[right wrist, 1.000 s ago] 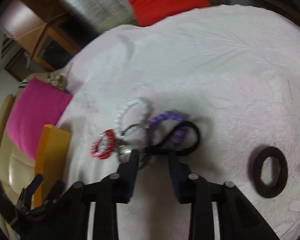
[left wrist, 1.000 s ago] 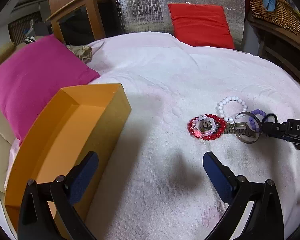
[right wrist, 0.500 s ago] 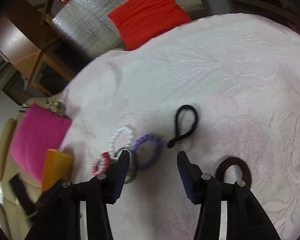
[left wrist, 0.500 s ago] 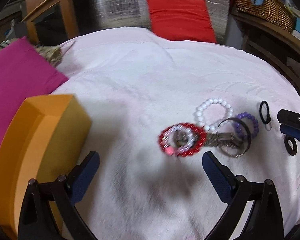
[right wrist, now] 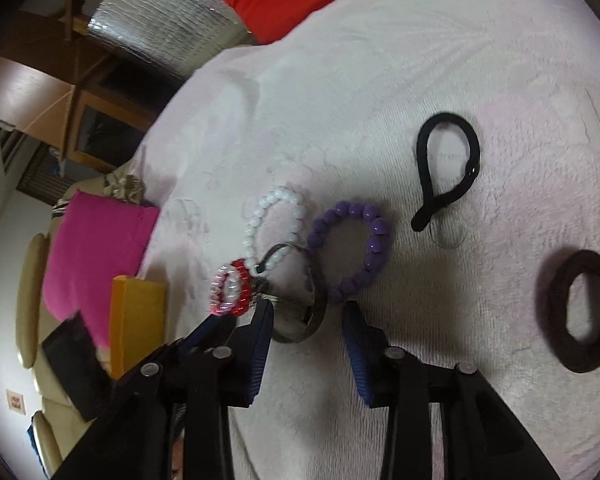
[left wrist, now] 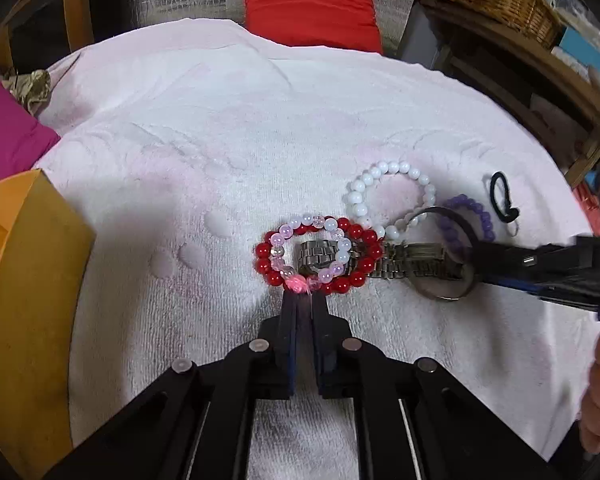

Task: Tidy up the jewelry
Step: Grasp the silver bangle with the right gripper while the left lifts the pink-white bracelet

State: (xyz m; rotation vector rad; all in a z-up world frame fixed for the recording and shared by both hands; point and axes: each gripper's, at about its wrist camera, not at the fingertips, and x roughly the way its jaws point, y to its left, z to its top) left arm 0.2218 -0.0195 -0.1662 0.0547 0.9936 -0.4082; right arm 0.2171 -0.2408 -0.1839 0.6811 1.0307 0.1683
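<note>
My left gripper [left wrist: 300, 300] fingers are pinching together at the red bracelet [left wrist: 320, 256]'s near edge. My right gripper [right wrist: 306, 312] fingers, just closing, are straddling the metal bangle [right wrist: 300, 300], not clamped; open towel [right wrist: 420, 40] is lying beyond.

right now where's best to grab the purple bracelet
Grip the purple bracelet on its far arc of beads, coming straight down from above. It lies flat on the towel, and its near side is tucked under the metal bangle, so only the far side lies free.

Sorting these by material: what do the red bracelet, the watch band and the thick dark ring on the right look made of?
Red bracelet: glossy beads, glass or plastic.
Watch band: linked, dull silver metal.
Thick dark ring: fuzzy, matte fabric, likely a hair tie.
</note>
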